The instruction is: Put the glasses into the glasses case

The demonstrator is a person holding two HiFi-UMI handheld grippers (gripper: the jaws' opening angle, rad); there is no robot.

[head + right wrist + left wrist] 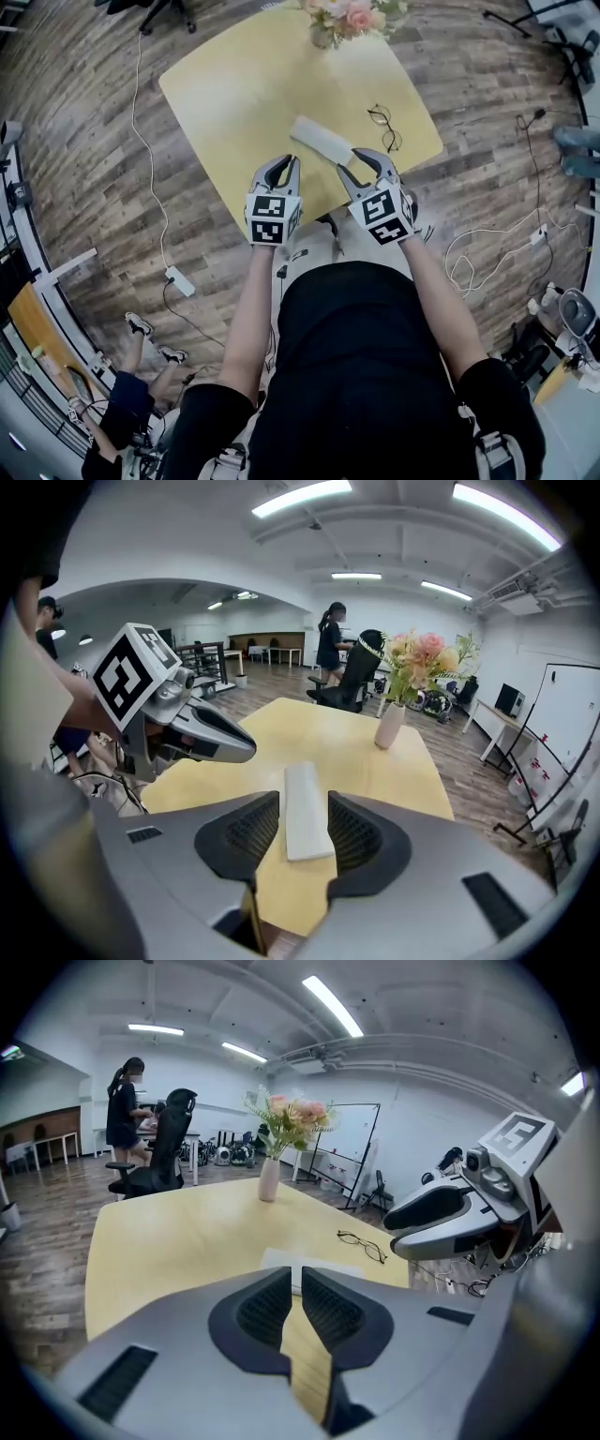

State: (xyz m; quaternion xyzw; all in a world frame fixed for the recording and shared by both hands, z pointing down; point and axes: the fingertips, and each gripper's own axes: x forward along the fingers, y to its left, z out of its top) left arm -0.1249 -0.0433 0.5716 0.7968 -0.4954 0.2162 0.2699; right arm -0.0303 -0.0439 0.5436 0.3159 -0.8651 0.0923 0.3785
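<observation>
Your black shirt (366,375) fills the bottom of the head view. Your two arms reach up from it to the middle of the frame.

Your left gripper (287,164) is at the low edge of the yellow surface (244,84), just left of center. In the left gripper view its fingers (262,1309) are pressed together. Nothing is between them.

Your right gripper (366,169) is just to the right of it. The two are close but not touching. In the right gripper view its fingers (253,836) are spread. The case (322,141) shows in the gap between them, but it lies farther out on the surface and the fingers do not touch it.

The case is white, long and flat. In the head view it lies slanted near the low edge of the surface, just above the two grippers and a bit nearer the right one.

The glasses (385,127) lie on the surface to the right of the case, near the right edge. They are near the case but not touching it. No gripper touches them.

A vase (323,36) of pink flowers (352,14) stands at the top edge of the frame, at the far end of the surface.

In the right gripper view, a person (330,639) stands by a black chair (354,672) far back in the room.
</observation>
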